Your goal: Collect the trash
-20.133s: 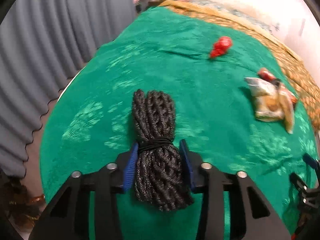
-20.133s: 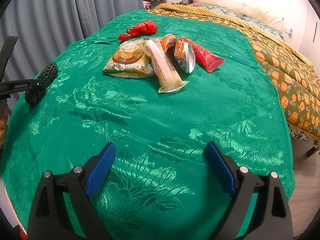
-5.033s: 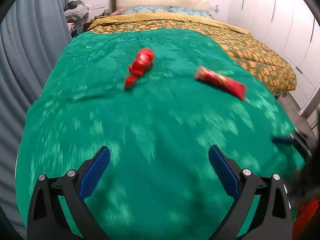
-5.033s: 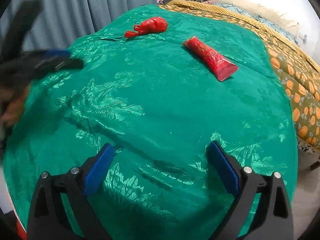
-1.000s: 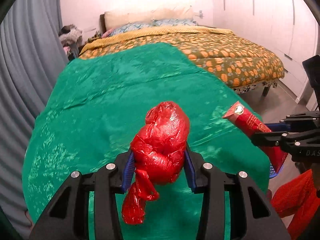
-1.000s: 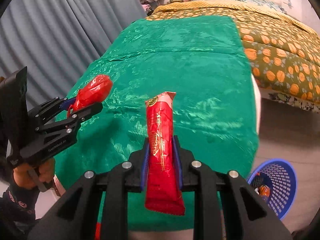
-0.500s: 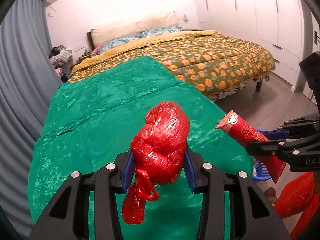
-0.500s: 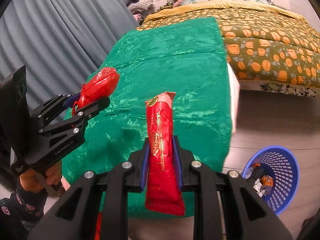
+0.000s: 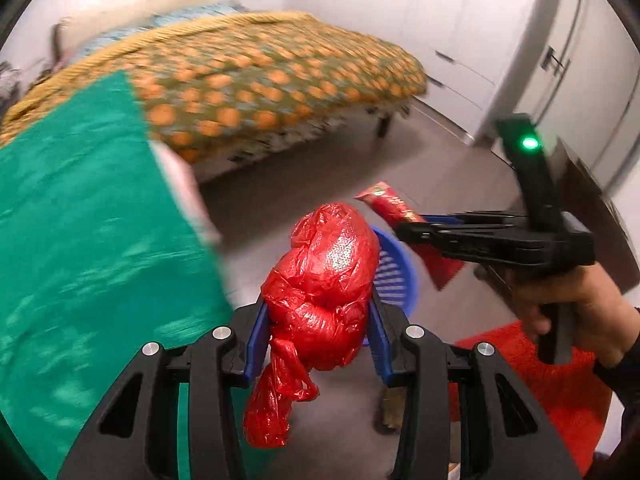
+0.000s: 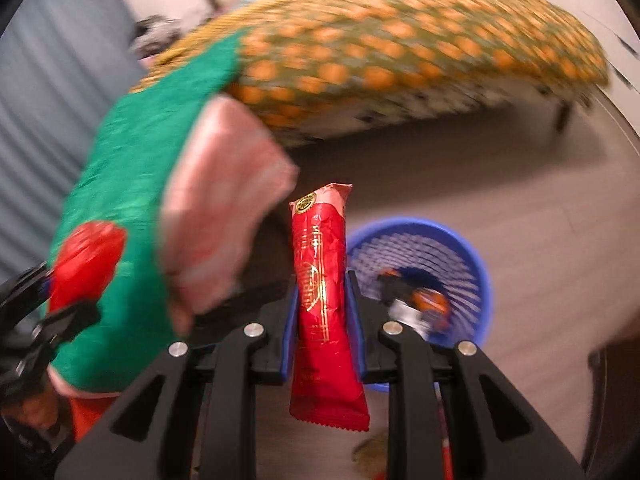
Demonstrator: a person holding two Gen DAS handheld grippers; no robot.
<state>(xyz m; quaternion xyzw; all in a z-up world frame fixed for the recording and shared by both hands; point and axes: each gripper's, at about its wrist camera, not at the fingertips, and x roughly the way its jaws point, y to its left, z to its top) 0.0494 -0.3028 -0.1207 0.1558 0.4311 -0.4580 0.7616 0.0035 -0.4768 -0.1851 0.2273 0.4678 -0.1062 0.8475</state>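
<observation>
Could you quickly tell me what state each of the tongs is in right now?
Left tongs: closed on the red plastic bag.
Right tongs: closed on the red snack wrapper.

A bed (image 9: 280, 76) spread with an olive cover patterned in orange pumpkins fills the back of the room, a glossy green cloth (image 9: 80, 216) laid over its near end and a pink lining (image 10: 224, 216) showing where the cloth's corner folds back. White wardrobe doors (image 9: 500, 28) line the far wall above a grey floor (image 9: 440, 160). Grey curtains (image 10: 52, 120) hang at the left. The scene is motion-blurred.
</observation>
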